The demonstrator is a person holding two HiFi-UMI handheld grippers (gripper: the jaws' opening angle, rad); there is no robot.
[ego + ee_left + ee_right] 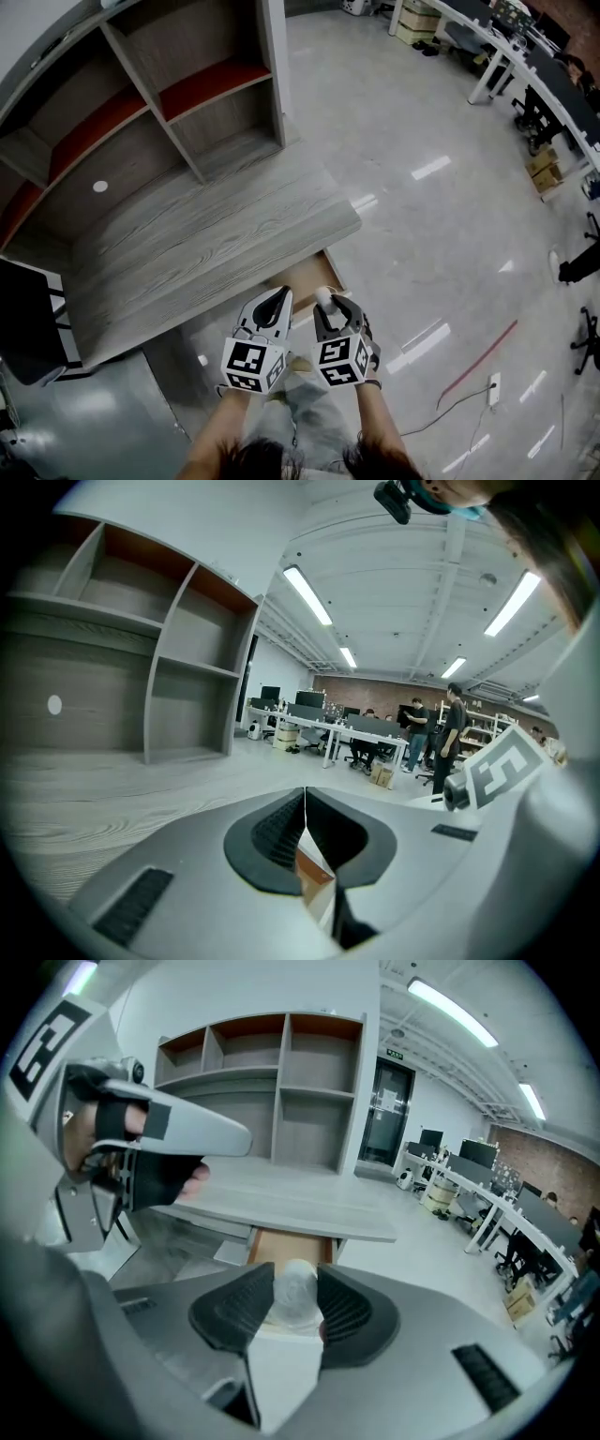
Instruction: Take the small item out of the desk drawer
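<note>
We have the small white item (296, 1290) pinched in right gripper (332, 304), out of the drawer (283, 1245); left gripper (276, 306) closed, empty.

A grey wood-grain desk (206, 234) carries an open-fronted shelf unit (159, 103) standing along its back edge, with a small white disc (100, 187) on the unit's back panel just above the desk top. Below the desk's front edge a drawer (305, 277) stands pulled out. The desk stands on a glossy grey floor (422, 141). Well to the right of the desk, a white power strip (494, 389) with its cable lies on that floor.
</note>
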